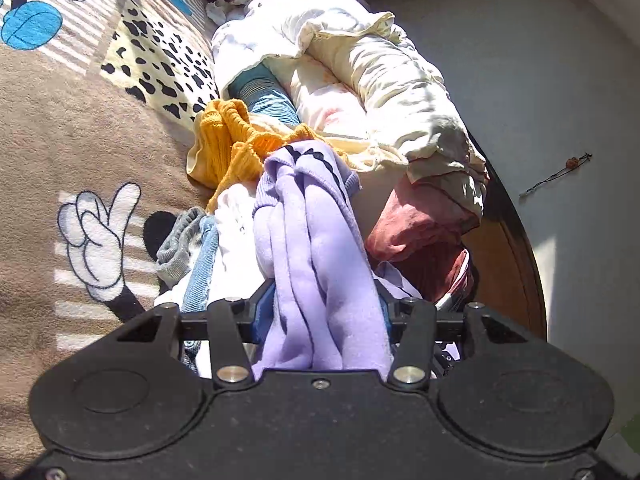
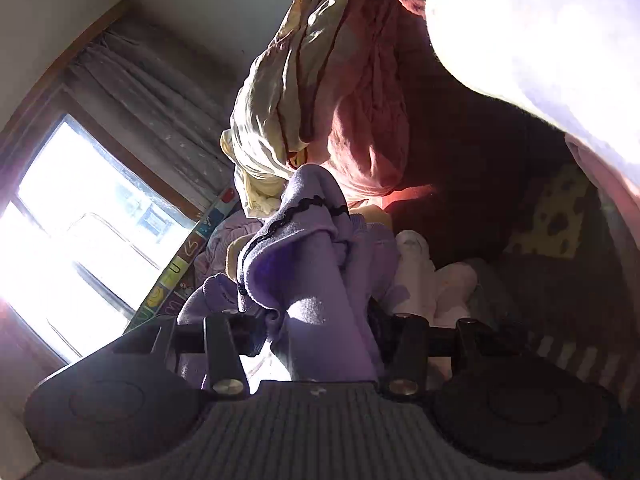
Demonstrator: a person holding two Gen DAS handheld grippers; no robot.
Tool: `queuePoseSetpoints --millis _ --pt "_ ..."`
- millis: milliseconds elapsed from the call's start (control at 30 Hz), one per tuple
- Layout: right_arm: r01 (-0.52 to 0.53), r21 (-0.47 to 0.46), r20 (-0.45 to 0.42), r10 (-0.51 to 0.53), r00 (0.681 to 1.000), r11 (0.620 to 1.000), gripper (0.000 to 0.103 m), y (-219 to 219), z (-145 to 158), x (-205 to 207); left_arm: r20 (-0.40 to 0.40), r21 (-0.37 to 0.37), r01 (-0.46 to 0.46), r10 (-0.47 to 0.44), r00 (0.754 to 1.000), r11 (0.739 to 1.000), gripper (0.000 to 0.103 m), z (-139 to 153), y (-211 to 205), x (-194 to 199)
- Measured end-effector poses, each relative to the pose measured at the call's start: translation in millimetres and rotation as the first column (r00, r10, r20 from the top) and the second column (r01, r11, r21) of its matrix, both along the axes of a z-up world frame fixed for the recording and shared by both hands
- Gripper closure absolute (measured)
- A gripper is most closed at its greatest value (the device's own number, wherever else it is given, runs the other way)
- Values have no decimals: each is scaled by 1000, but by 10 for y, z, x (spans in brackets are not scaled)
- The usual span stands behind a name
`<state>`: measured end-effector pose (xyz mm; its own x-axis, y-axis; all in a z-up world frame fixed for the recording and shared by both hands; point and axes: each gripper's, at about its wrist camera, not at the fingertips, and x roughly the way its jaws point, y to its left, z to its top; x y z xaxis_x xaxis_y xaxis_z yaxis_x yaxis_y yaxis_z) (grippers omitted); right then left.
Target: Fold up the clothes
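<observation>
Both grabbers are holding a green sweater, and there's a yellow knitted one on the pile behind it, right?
Not quite: the sweater in both grabbers is purple, not green, as both wrist views show. The yellow knitted one does lie on the pile behind it in the left wrist view.

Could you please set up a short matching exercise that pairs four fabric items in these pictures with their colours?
Items:
1. Garment bunched between the left gripper fingers
2. Knitted garment beyond it
3. Ribbed piece under the cream bedding
4. Spotted patch on the blanket

Colours:
A. Teal
B. Pale yellow with black spots
C. Lilac
D. Mustard yellow

Pairs: 1-C, 2-D, 3-A, 4-B
</observation>
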<state>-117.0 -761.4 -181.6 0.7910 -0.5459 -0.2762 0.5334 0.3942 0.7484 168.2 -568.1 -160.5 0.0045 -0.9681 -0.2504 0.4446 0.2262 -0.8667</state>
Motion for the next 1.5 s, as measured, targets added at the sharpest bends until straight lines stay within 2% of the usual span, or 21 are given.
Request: queuePoseSetpoints --millis 67,133,200,300,433,500,600,667,733,833,900,967,1033,1133,1233,1333,1500 --pt "-3 -58 -6 2 1000 998 51 57 -102 9 2 -43 -3 3 1000 999 44 46 65 -15" --pt "-10 -75 4 10 1000 997 45 60 -70 -10 40 -22 -16 17 999 1000 30 164 100 -43" --pt "10 -108 -16 -12 1000 994 44 108 21 -55 96 12 -33 32 995 999 25 288 161 -84" --pt "25 -192 -53 -35 998 981 27 282 179 -186 194 67 -55 42 980 996 23 464 302 -139" --pt "-2 -318 -122 -39 992 948 19 678 432 -430 273 138 -90 49 961 986 18 673 618 -316" --pt "-57 -331 -183 -5 983 942 15 875 514 -537 306 181 -103 43 951 978 14 779 769 -464" --pt "-111 -296 -254 34 967 949 6 1137 607 -688 362 244 -130 34 931 961 1 957 989 -741" --pt "-144 -263 -283 66 957 954 1 1329 675 -799 397 309 -141 7 918 941 1 1081 1064 -923" --pt "-175 -227 -332 93 939 958 1 1505 758 -870 466 364 -155 -36 884 918 1 1233 1152 -1192" --pt "-202 -172 -407 117 906 964 1 1745 880 -971 591 412 -215 -79 803 886 1 1387 1332 -1573" --pt "-212 -153 -444 124 888 965 1 1920 964 -1060 643 417 -242 -95 760 876 0 1422 1445 -1745" --pt "-225 -152 -474 129 871 962 1 2077 1029 -1146 676 421 -261 -108 729 869 0 1423 1565 -1905" --pt "-241 -156 -503 133 854 958 0 2204 1081 -1221 689 421 -273 -109 716 865 0 1413 1670 -2018" --pt "-261 -166 -551 130 824 951 0 2361 1164 -1299 729 431 -305 -128 673 850 0 1423 1737 -2220" --pt "-272 -197 -591 107 799 942 0 2499 1237 -1366 752 431 -320 -140 644 844 0 1435 1782 -2388" --pt "-265 -218 -614 79 785 939 0 2579 1285 -1419 760 438 -337 -143 634 834 0 1424 1828 -2480" --pt "-239 -217 -625 54 779 946 1 2651 1298 -1478 773 425 -342 -139 619 838 0 1425 1903 -2594"
